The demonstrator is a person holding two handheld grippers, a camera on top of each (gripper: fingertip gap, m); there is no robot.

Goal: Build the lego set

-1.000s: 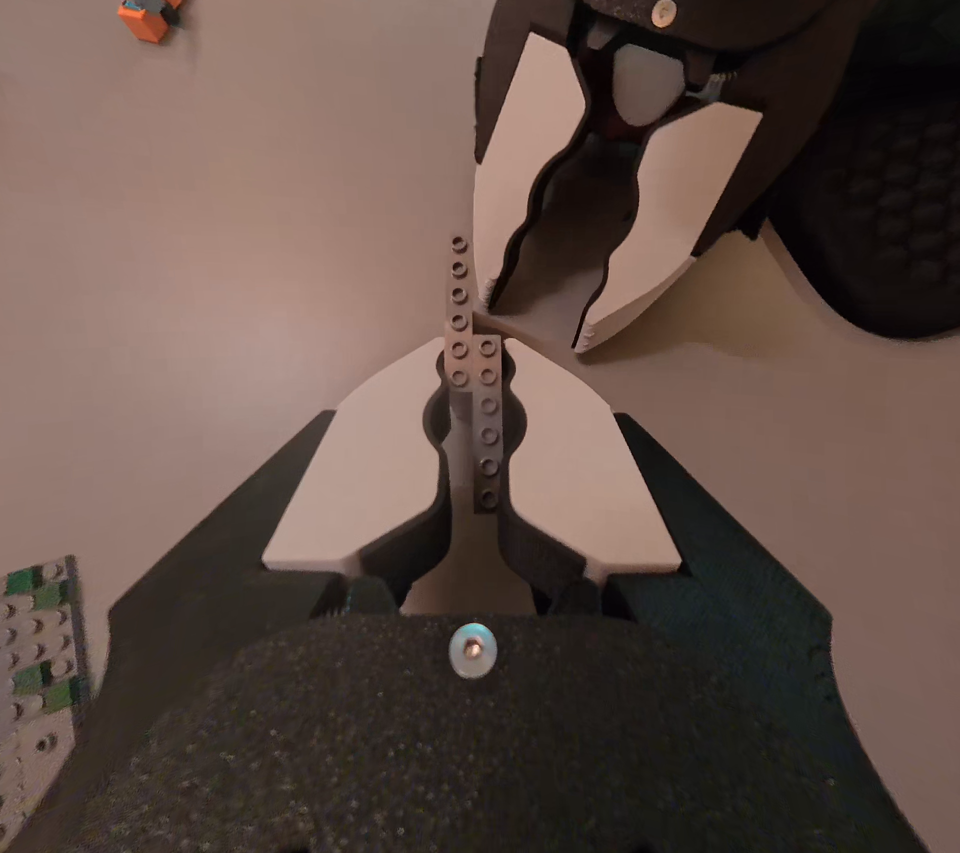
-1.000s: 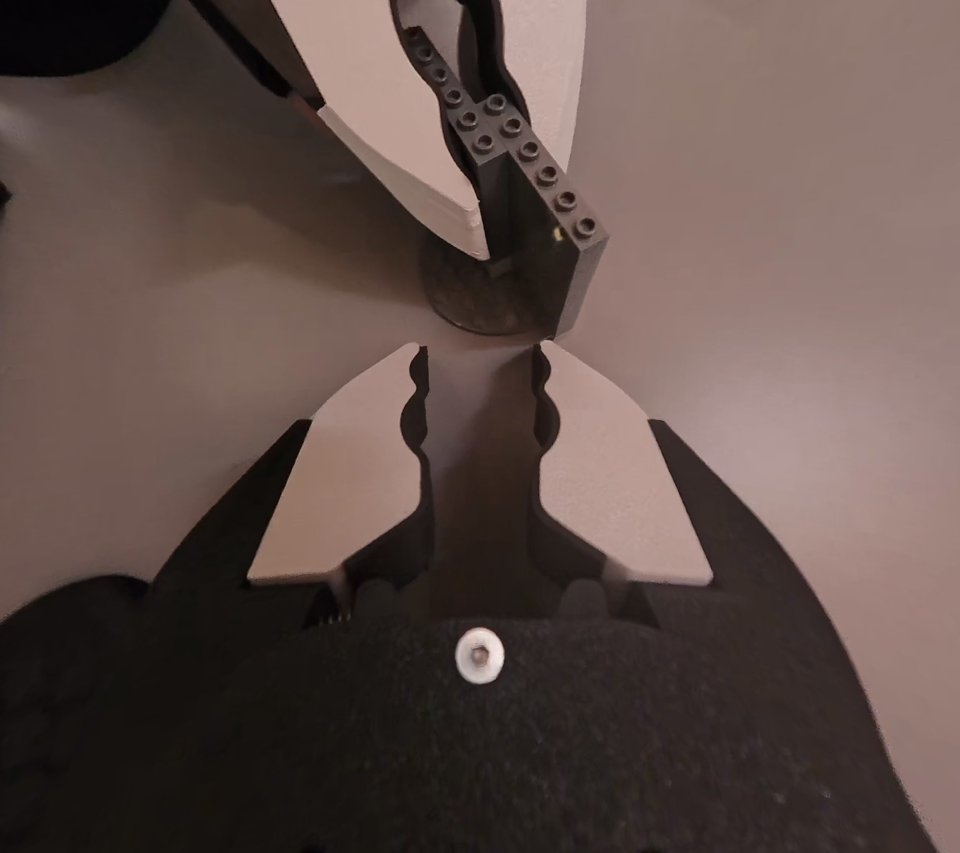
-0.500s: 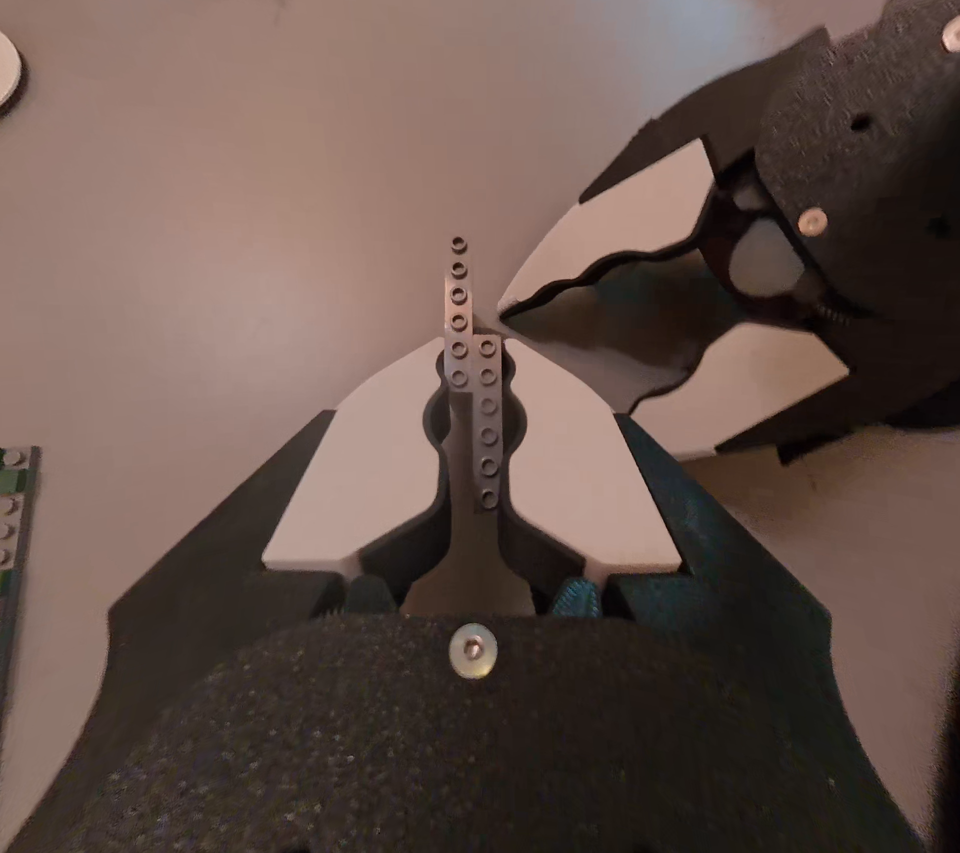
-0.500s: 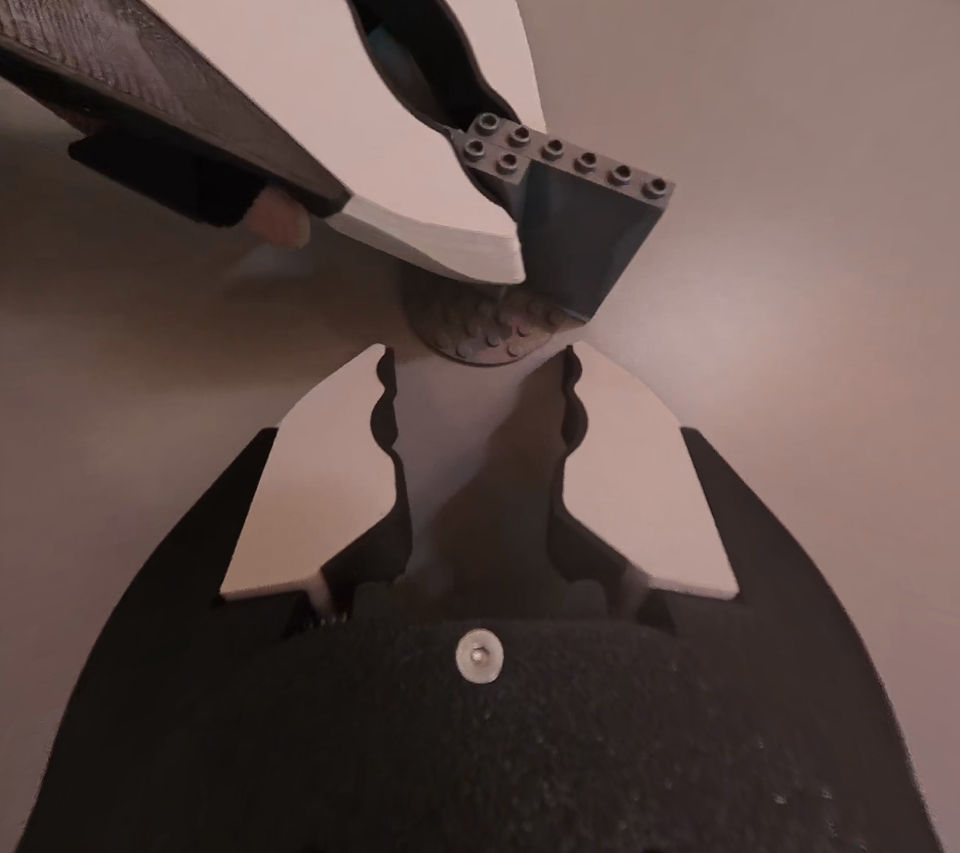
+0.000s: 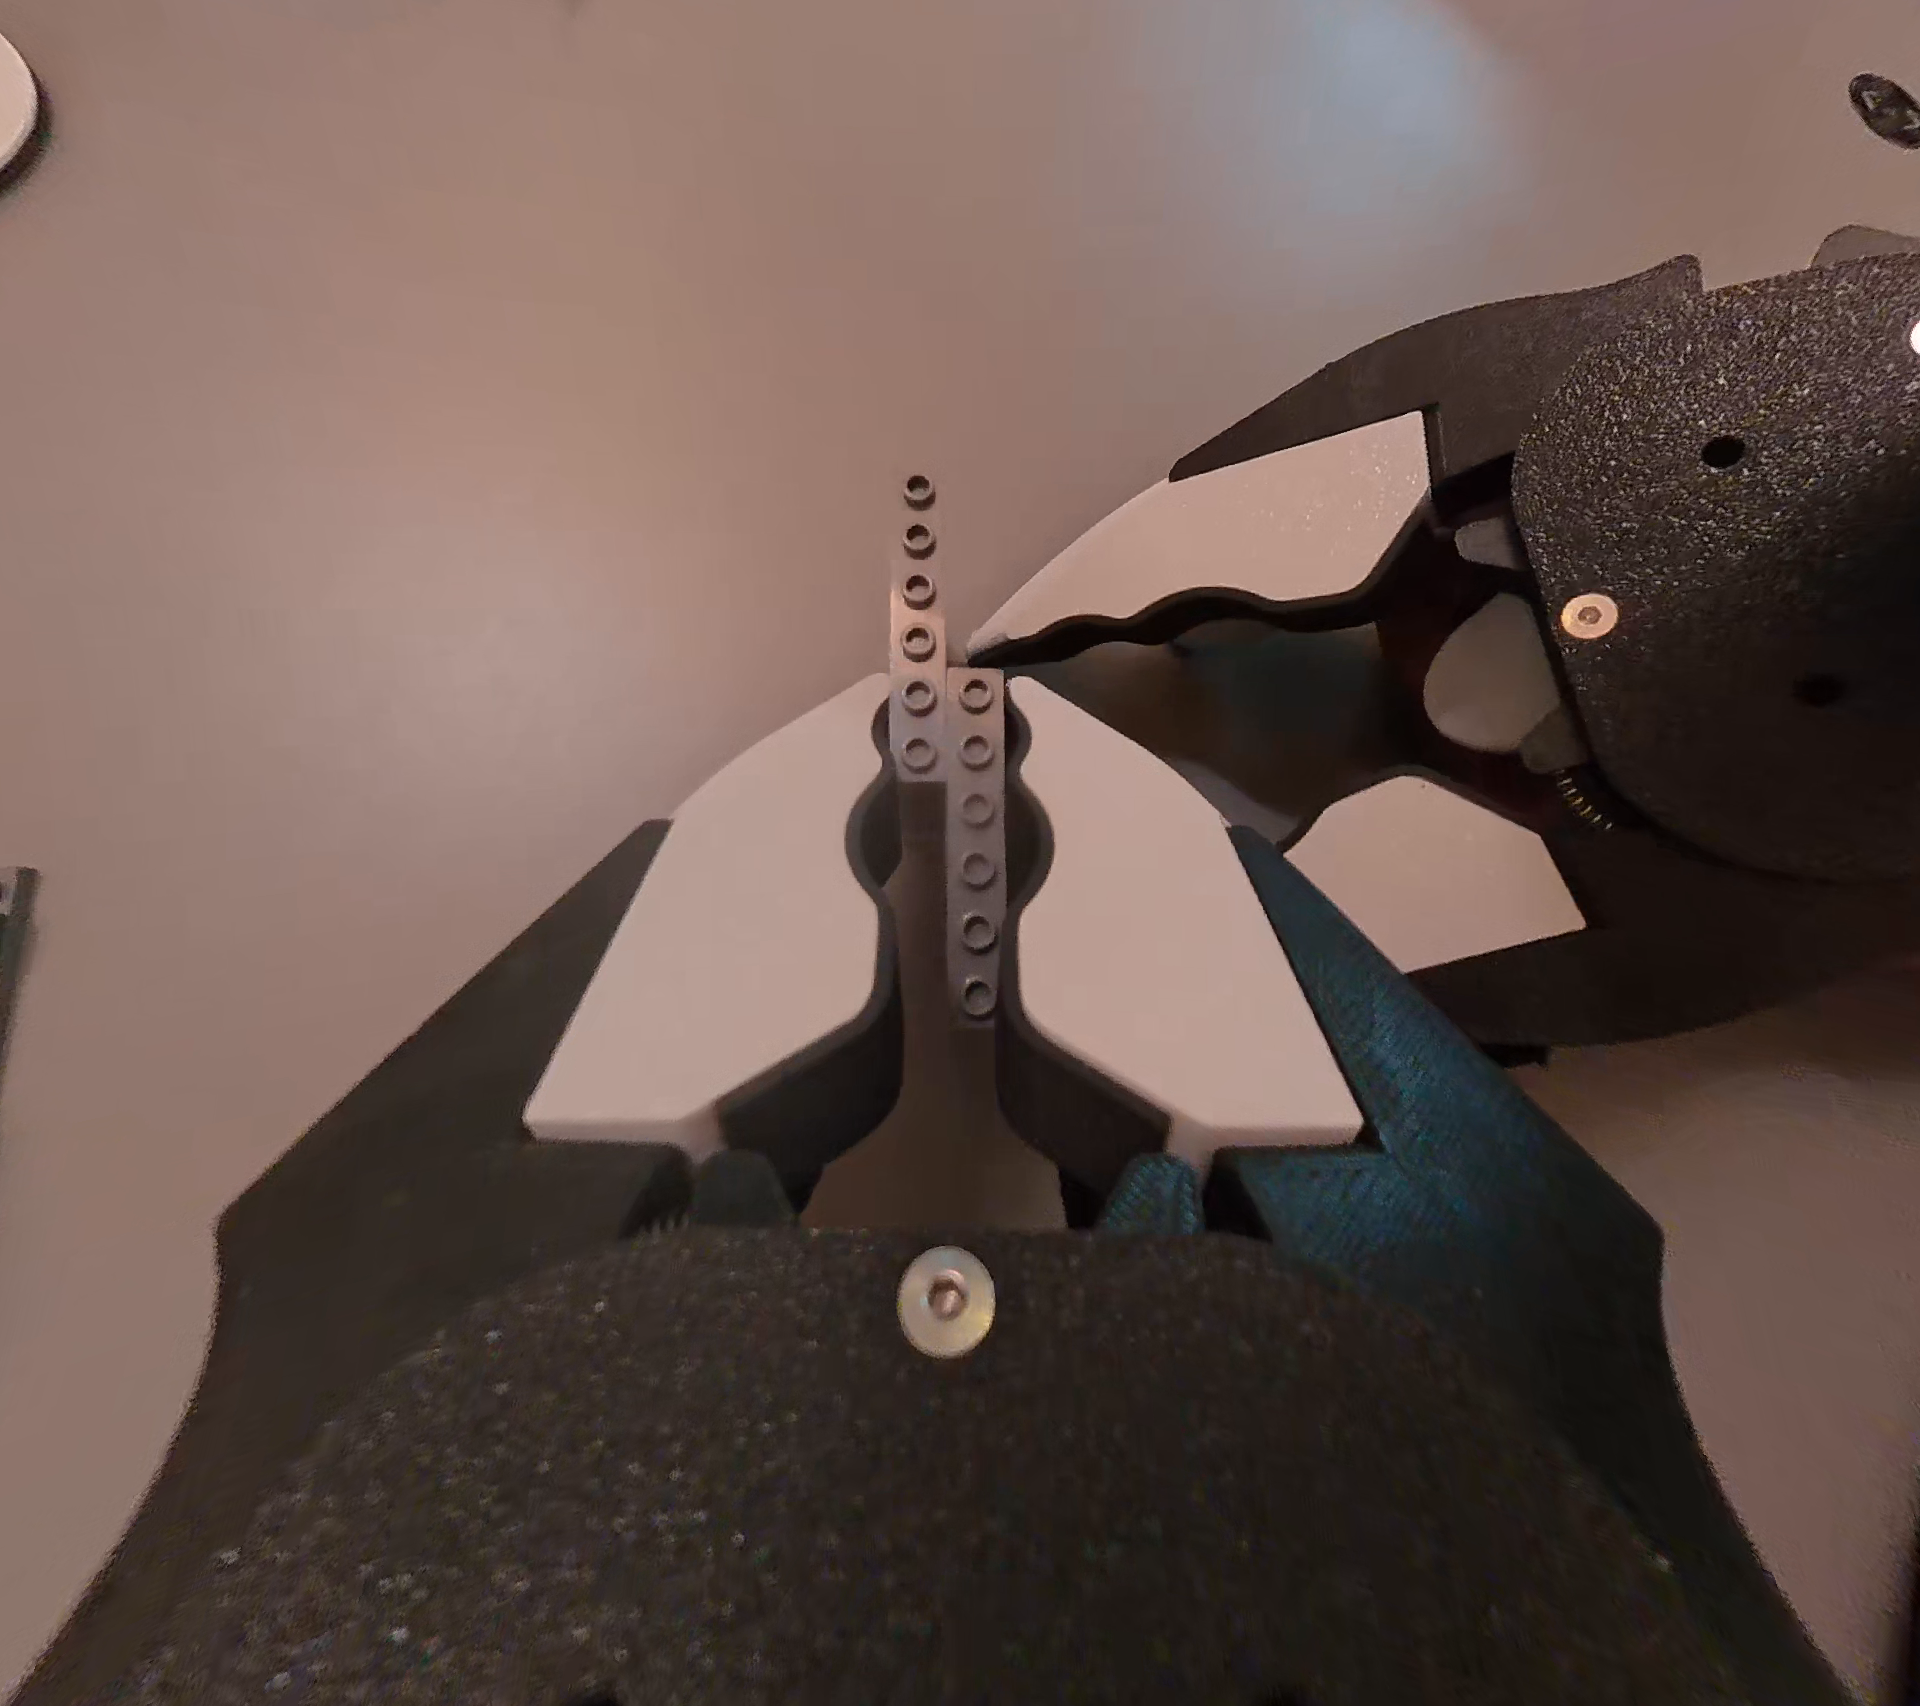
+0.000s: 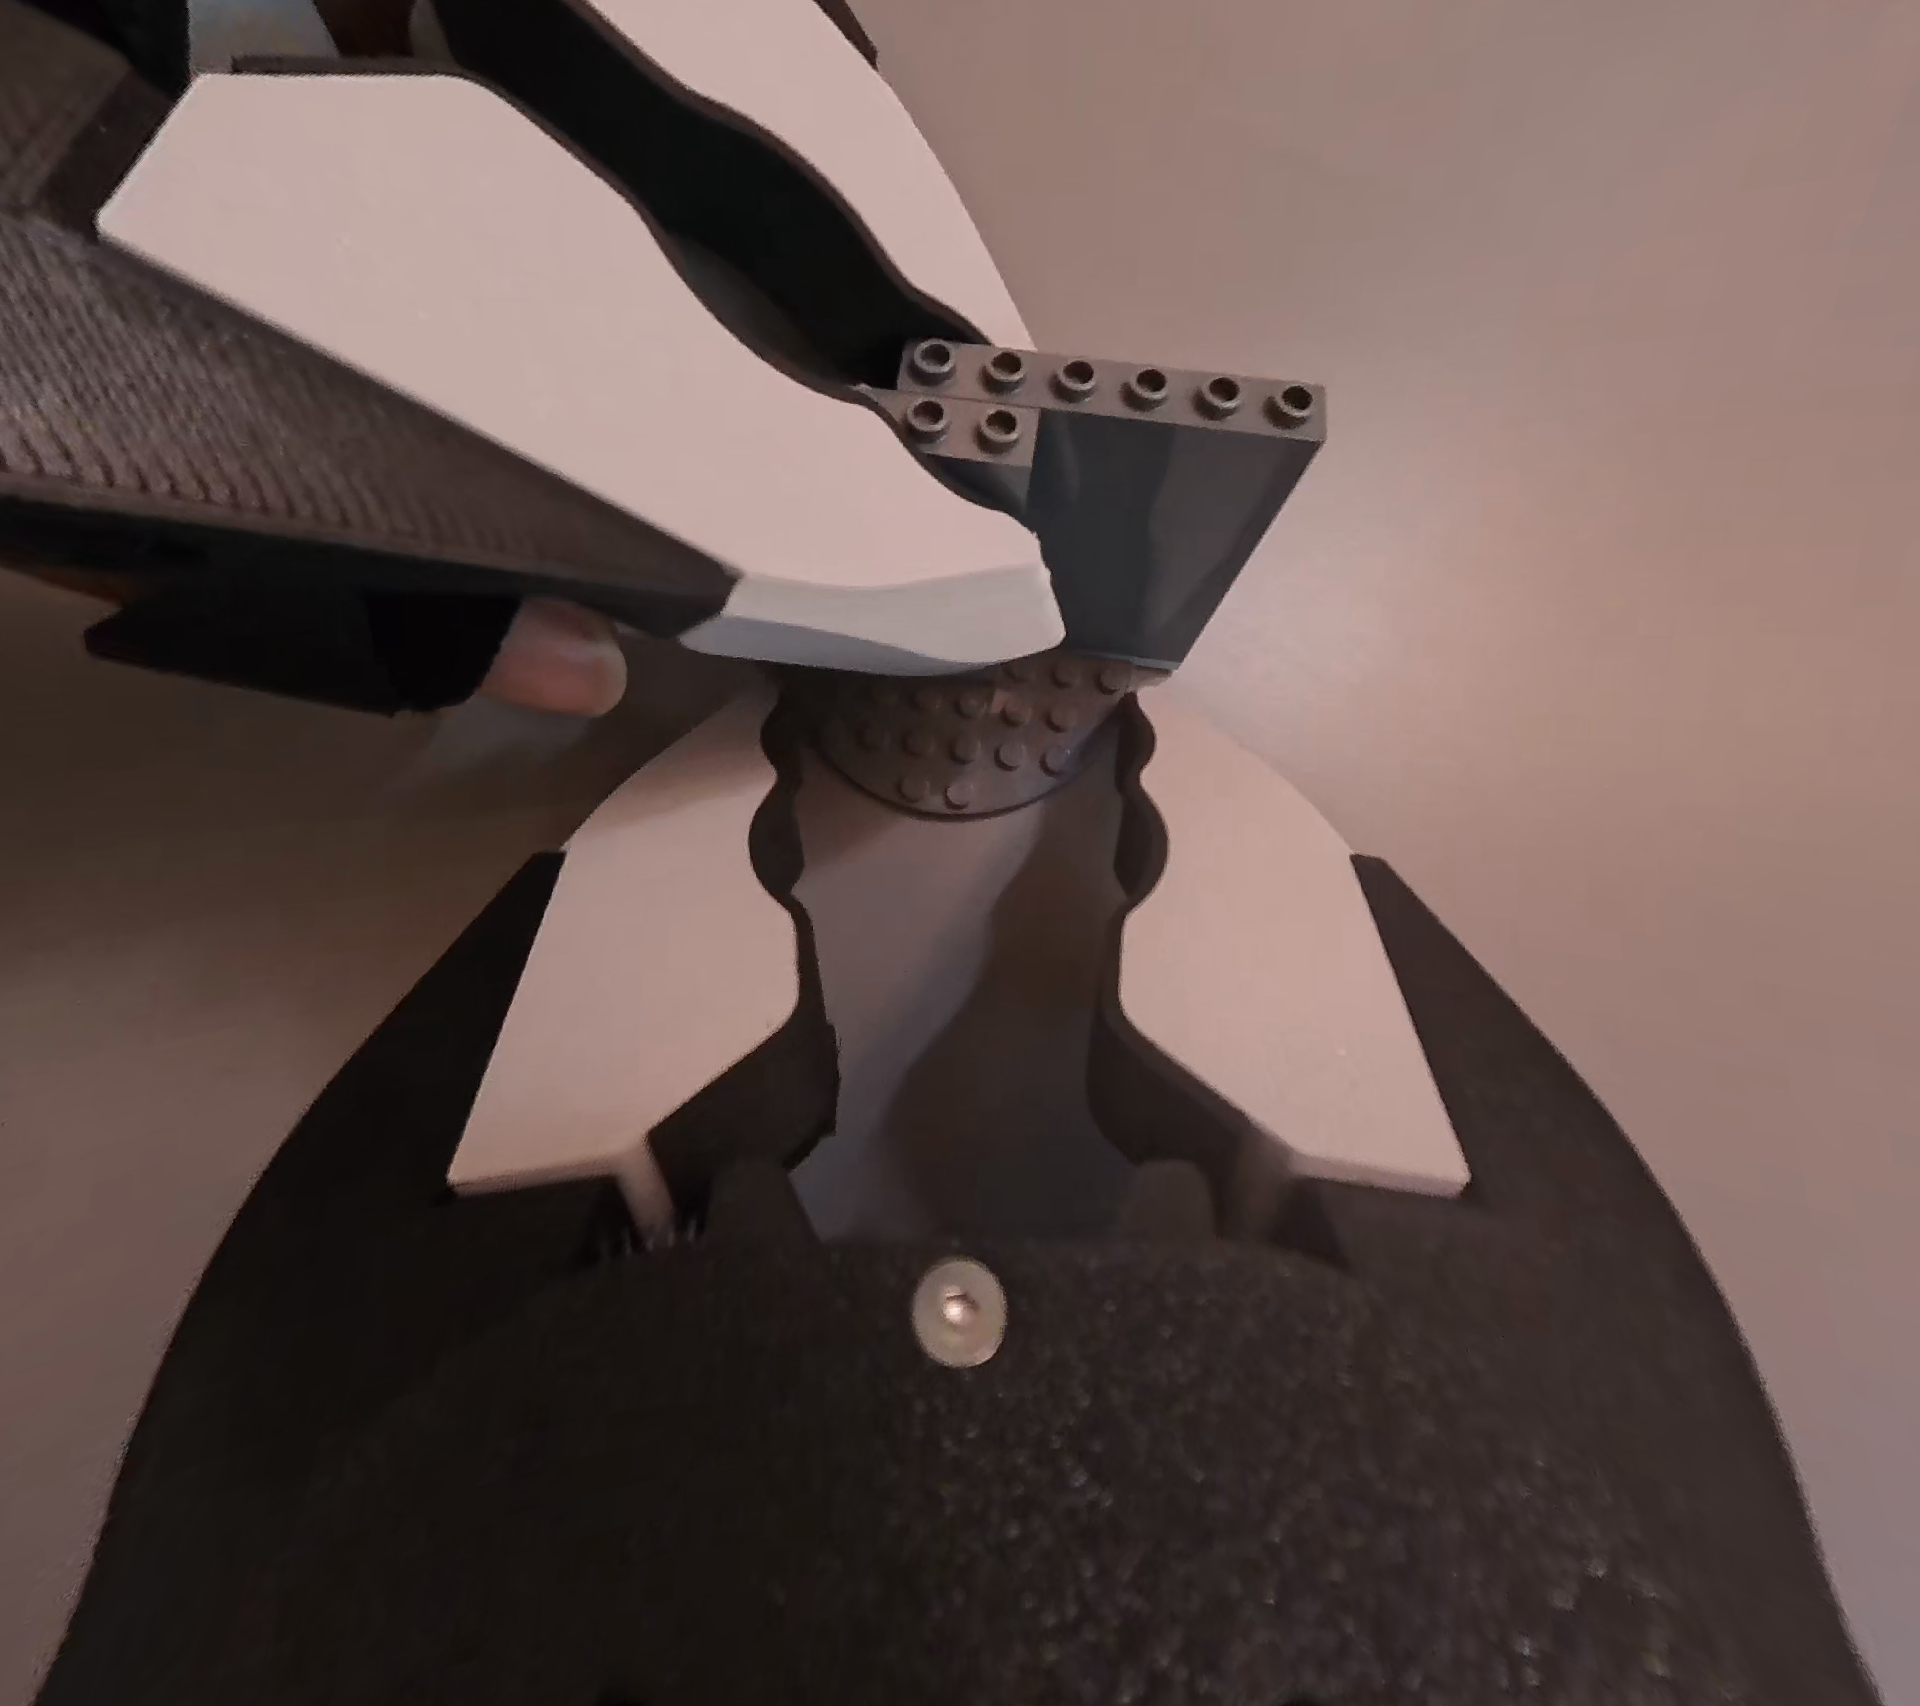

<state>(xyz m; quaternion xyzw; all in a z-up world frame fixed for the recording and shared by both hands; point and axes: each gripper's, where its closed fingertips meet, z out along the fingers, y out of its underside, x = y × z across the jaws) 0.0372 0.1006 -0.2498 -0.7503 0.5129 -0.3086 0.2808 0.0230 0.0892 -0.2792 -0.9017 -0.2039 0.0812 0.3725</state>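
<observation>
Jaws spread, right gripper (image 6: 951, 757) view reveals round plate (image 6: 956, 747) below panels (image 6: 1132, 513).

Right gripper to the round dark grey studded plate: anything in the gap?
Nothing visible lies between them. The open right gripper has its fingertips at either side of the round dark grey studded plate. The left gripper holds the tall dark grey panel assembly over the plate's far edge, not on the near side.
</observation>
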